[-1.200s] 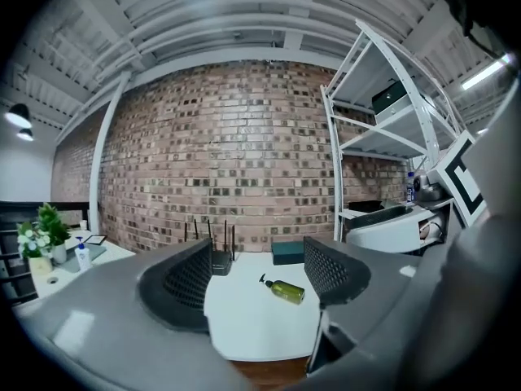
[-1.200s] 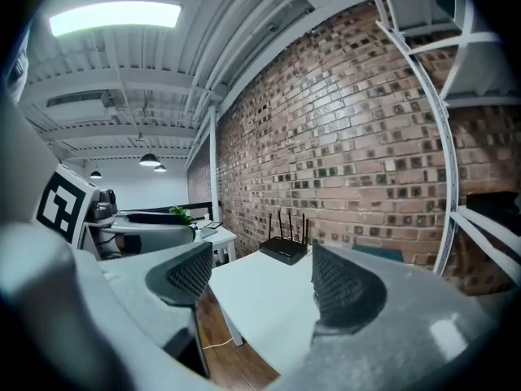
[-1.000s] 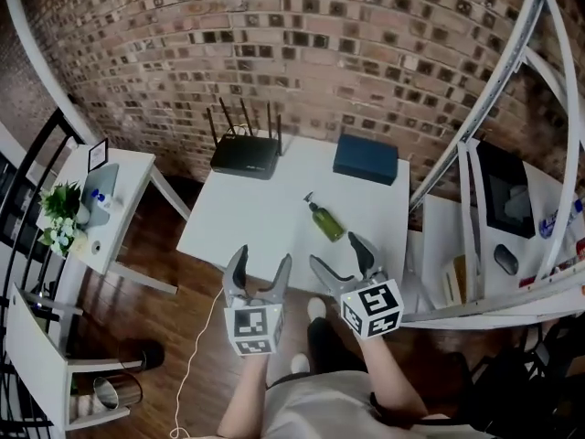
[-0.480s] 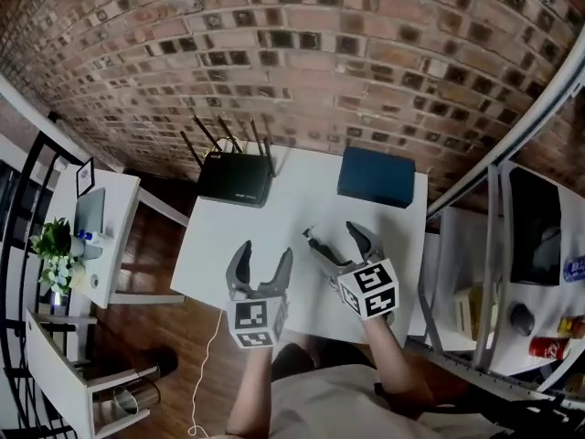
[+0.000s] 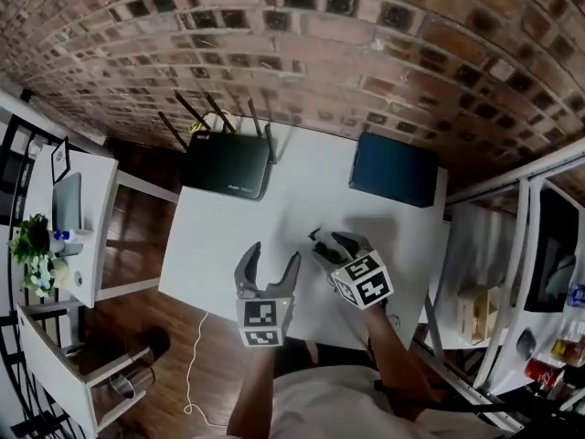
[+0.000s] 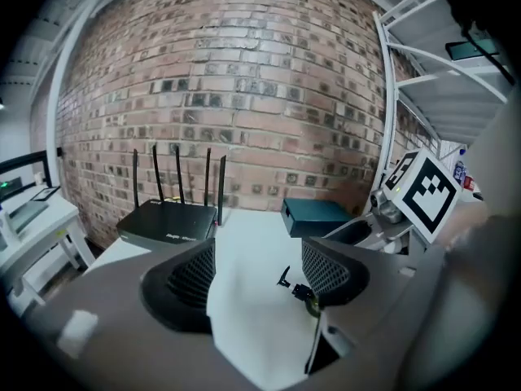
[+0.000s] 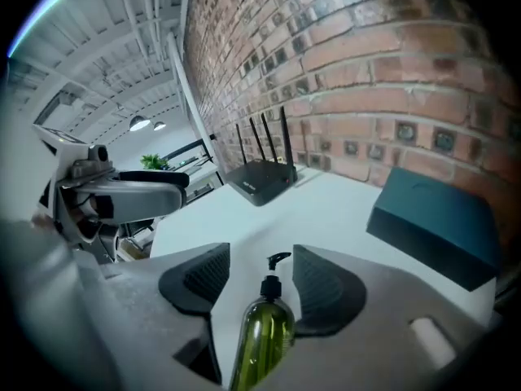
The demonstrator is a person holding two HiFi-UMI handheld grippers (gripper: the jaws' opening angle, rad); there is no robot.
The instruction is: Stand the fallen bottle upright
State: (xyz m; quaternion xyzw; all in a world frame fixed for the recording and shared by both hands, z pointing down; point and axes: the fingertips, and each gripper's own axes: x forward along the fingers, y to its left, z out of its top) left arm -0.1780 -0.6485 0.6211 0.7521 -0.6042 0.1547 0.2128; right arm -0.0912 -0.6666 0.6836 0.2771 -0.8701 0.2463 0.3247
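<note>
A green pump bottle lies on its side on the white table, its black pump pointing toward the brick wall. My right gripper hangs over it, jaws closing. The bottle lies between them, the pads standing clear on either side of its neck, and its body is hidden in the head view. My left gripper hovers over the table's near edge, left of the bottle. Its jaws are closing with only table showing between them. In the left gripper view the pump peeks past the right pad.
A black router with several antennas stands at the back left of the table, a dark teal box at the back right. A white side table with a plant is far left, white shelving right. A white cable trails on the floor.
Both grippers have moved forward and down over the table. The right one has come over the bottle and its jaws have narrowed around it.
</note>
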